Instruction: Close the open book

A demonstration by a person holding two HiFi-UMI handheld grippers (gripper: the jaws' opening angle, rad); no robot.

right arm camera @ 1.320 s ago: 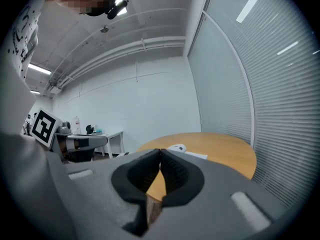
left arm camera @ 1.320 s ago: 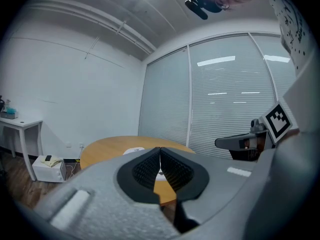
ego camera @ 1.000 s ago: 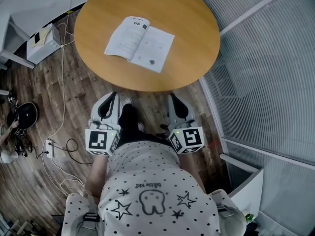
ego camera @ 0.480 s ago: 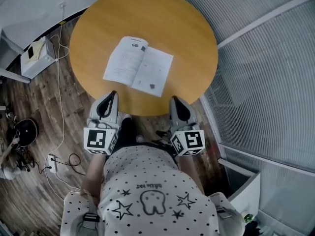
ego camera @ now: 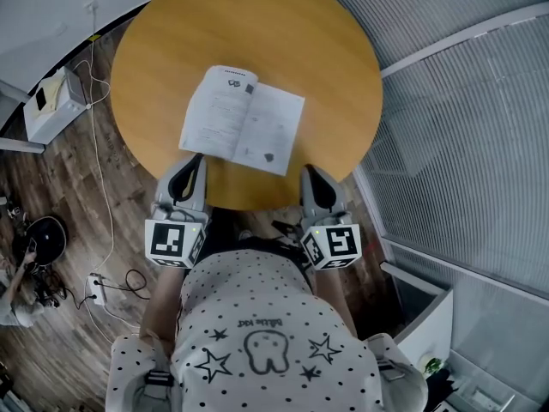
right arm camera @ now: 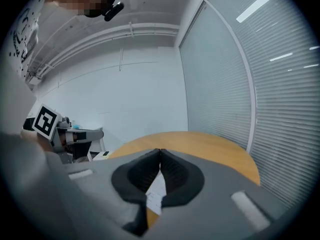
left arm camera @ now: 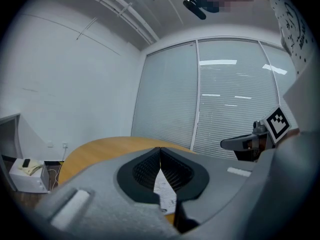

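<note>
Ahead of the left gripper (ego camera: 196, 160) and right gripper (ego camera: 307, 172), on the round table (ego camera: 343, 75), the open book (ego camera: 243, 120) lies flat, just beyond their tips. I judge it thin, light and floppy-paged; I'd slip under an outer page edge and fold it over the spine. Both grippers: jaws together, holding nothing. Head view gives the whole spread; each gripper view shows only a page sliver below closed jaws.

A round wooden tabletop (ego camera: 326, 50) is standing on a dark plank floor (ego camera: 51, 178). To its left a white box (ego camera: 50, 108) is sitting on that floor, and a thin cable (ego camera: 101, 187) is trailing down toward a power strip (ego camera: 97, 290). Slatted blinds (ego camera: 463, 118) are covering the glazed wall on the right.
</note>
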